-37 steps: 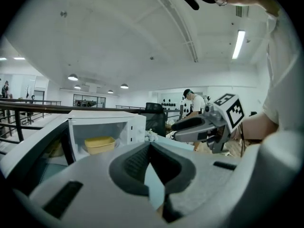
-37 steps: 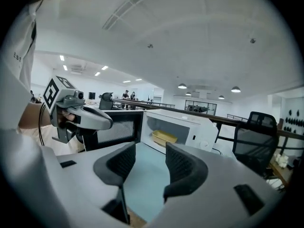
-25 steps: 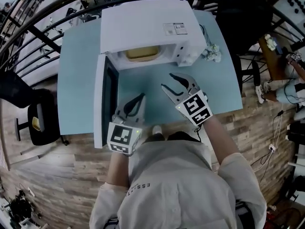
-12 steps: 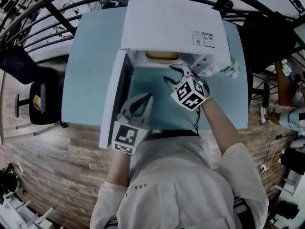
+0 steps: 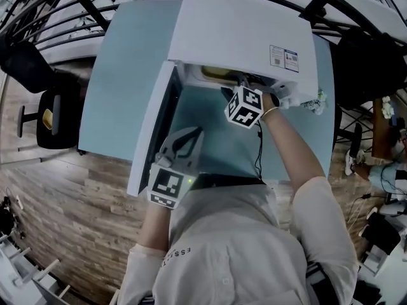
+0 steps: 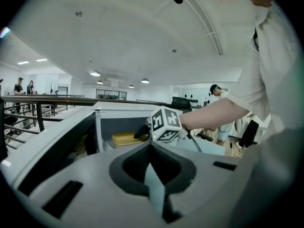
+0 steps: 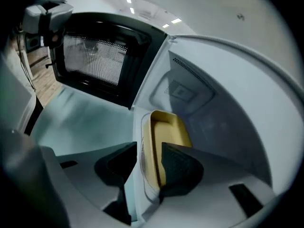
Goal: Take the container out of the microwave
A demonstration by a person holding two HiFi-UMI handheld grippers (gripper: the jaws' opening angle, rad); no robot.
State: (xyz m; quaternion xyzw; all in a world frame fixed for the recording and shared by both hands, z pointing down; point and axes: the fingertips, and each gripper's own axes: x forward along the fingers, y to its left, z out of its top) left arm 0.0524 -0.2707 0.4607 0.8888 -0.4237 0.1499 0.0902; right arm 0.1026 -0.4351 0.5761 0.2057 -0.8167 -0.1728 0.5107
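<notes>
My R tongs (image 7: 149,151), wide but closing, straddle the near wall of the yellow container (image 7: 168,127) inside the microwave (image 5: 241,30). L tongs (image 6: 151,146) shut, empty. Risk: one-wall grip slips, container tips coming out.

You wear a loose, pale short-sleeved shirt (image 5: 241,246) with a short line of small dark lettering (image 5: 180,253) low on its left side, a thin band (image 5: 272,112) at the wrist of your right hand (image 5: 269,100) beyond the shirt's right sleeve, and a thin dark cable (image 5: 259,151) trailing from that wrist to the shirt's front.
</notes>
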